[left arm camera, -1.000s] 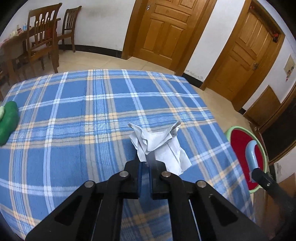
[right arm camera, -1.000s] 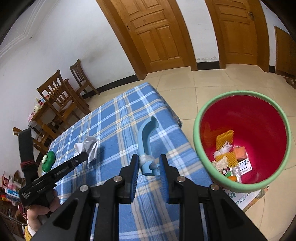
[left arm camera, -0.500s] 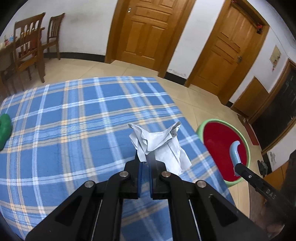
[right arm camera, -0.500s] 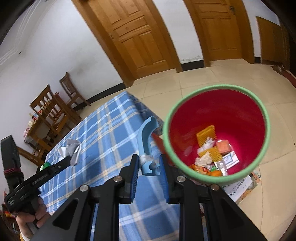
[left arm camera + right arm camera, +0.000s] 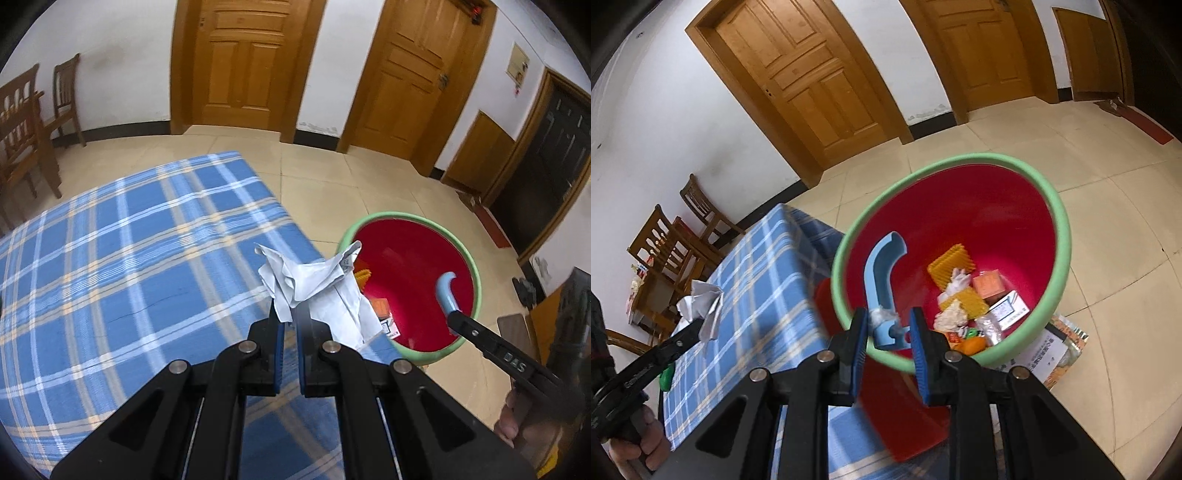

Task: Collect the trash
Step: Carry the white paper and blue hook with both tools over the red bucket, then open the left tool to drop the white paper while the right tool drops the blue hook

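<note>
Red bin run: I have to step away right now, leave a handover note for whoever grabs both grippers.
Left gripper: shut on the crumpled white paper, held above the table edge, just short of the red bin.
Right gripper: pads close around the blue curved plastic piece, held over the bin's near rim; a white wad sits at the grip.
Done: bin already holds yellow ridged pieces, an orange box and wrappers.
Left: release the blue piece into the bin, then bring the paper over and drop it. A green object remains on the checked tablecloth.

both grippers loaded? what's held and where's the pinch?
Yes. Left gripper pinches the crumpled paper at its lower edge. Right gripper clamps the blue curved plastic piece at its base.
</note>
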`<state>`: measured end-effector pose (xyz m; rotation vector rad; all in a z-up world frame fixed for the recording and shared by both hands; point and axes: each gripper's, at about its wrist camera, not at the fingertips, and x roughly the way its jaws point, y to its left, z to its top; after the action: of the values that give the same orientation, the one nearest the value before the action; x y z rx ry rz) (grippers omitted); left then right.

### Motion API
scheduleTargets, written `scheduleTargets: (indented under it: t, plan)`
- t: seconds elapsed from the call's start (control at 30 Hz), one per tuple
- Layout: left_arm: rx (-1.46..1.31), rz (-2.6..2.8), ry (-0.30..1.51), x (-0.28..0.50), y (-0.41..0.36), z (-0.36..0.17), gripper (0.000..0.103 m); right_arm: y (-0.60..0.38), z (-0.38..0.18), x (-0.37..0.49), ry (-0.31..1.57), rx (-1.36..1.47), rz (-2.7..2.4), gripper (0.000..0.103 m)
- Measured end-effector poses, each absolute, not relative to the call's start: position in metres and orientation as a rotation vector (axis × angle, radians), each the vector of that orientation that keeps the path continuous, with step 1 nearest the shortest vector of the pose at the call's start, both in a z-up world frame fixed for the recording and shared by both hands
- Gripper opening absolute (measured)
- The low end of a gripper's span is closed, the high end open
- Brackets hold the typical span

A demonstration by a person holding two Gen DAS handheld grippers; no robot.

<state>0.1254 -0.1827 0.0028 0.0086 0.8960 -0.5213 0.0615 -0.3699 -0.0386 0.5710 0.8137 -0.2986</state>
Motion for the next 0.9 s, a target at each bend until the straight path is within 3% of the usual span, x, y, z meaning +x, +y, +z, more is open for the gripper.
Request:
scheduleTargets:
  t: [0.9]
  plan:
    - [0.213, -0.645, 0.964, 0.128, -0.312, -0.033, 0.004, -0.434, -0.045, 0.031, 0.757, 0.608, -0.389, 0.033]
